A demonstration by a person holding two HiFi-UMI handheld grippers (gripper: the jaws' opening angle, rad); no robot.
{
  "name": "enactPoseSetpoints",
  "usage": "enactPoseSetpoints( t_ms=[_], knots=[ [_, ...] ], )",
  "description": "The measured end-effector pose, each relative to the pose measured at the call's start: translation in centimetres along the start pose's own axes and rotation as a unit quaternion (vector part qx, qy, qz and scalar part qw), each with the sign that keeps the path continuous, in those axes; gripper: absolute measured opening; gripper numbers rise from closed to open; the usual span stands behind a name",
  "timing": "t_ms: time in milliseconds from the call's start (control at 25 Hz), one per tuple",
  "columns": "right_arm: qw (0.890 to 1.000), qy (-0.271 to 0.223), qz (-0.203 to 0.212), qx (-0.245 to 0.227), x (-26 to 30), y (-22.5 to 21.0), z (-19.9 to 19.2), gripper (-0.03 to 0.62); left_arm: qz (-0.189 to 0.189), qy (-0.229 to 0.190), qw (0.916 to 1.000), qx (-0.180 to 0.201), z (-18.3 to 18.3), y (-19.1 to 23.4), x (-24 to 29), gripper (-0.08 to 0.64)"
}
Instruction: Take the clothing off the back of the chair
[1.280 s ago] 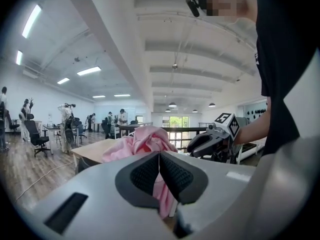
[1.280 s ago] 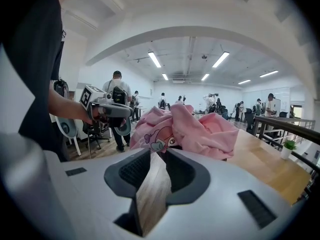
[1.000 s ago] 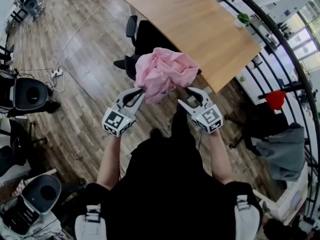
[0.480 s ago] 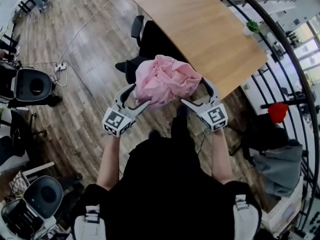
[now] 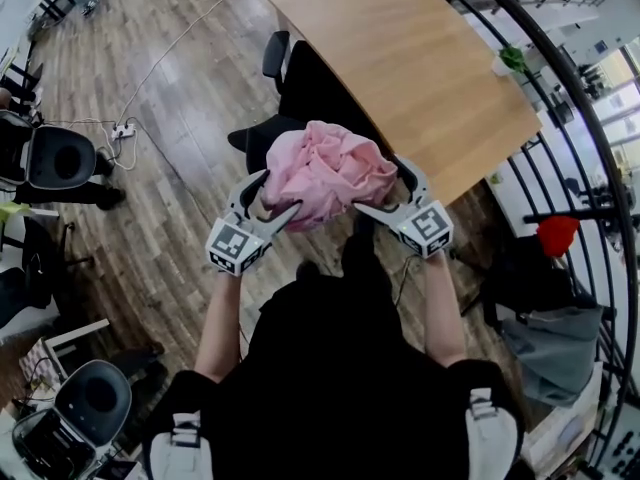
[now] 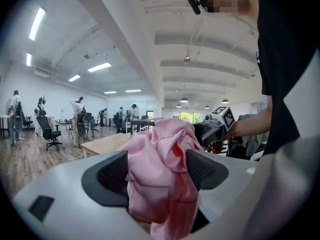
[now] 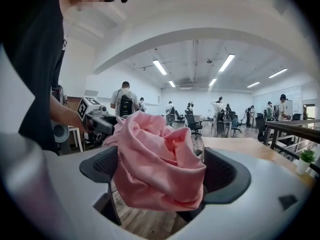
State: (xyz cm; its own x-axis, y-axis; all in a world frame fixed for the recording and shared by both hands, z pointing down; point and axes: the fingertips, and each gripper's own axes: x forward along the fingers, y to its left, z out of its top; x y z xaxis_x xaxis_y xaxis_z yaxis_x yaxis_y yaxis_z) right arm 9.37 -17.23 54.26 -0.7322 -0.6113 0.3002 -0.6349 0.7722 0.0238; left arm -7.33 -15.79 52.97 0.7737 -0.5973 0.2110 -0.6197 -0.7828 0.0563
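A crumpled pink garment (image 5: 325, 173) is bunched in the air between my two grippers, above the black chair (image 5: 290, 98) pushed in at the wooden table (image 5: 400, 58). My left gripper (image 5: 280, 193) sits at the bundle's left side with its jaws opening wide; pink cloth (image 6: 160, 174) hangs loosely between its pads. My right gripper (image 5: 380, 186) is at the bundle's right side, its jaws also opening, and the cloth (image 7: 155, 169) rests between them with a gap at one pad. The chair's back is partly hidden by the garment.
Grey office chairs (image 5: 55, 158) stand at the left, near a power strip with its cable (image 5: 125, 128) on the wooden floor. A curved black railing (image 5: 560, 98) runs along the right. A small plant (image 5: 513, 58) sits on the table's far corner. Grey clothing (image 5: 545, 338) lies at the lower right.
Both grippers' jaws have spread from nearly closed on the pink cloth to wide apart. The bundle now sits loosely between them, and both hands have drawn slightly closer around it.
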Motion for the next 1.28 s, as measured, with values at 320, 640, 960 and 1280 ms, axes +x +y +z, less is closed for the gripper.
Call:
enactPoseSetpoints(
  t_ms=[320,640,960,1280],
  knots=[
    [0.998,0.019,0.056,-0.013,2.5,1.5,0.2,0.515,-0.002,0.006,1.0000,-0.002,-0.2,-0.1,0.9,0.353],
    [0.995,0.043,0.090,-0.004,3.9,2.4,-0.2,0.512,-0.010,0.025,0.9996,-0.004,-0.7,-0.2,1.5,0.353],
    [0.991,0.083,0.097,-0.045,4.3,2.6,-0.7,0.317,-0.026,0.046,0.9986,-0.009,-1.8,-0.6,2.1,0.315],
    [0.988,0.098,0.098,-0.061,4.2,3.6,-0.2,0.103,-0.049,0.056,0.9972,-0.011,-1.8,-1.9,2.2,0.192]
  ],
)
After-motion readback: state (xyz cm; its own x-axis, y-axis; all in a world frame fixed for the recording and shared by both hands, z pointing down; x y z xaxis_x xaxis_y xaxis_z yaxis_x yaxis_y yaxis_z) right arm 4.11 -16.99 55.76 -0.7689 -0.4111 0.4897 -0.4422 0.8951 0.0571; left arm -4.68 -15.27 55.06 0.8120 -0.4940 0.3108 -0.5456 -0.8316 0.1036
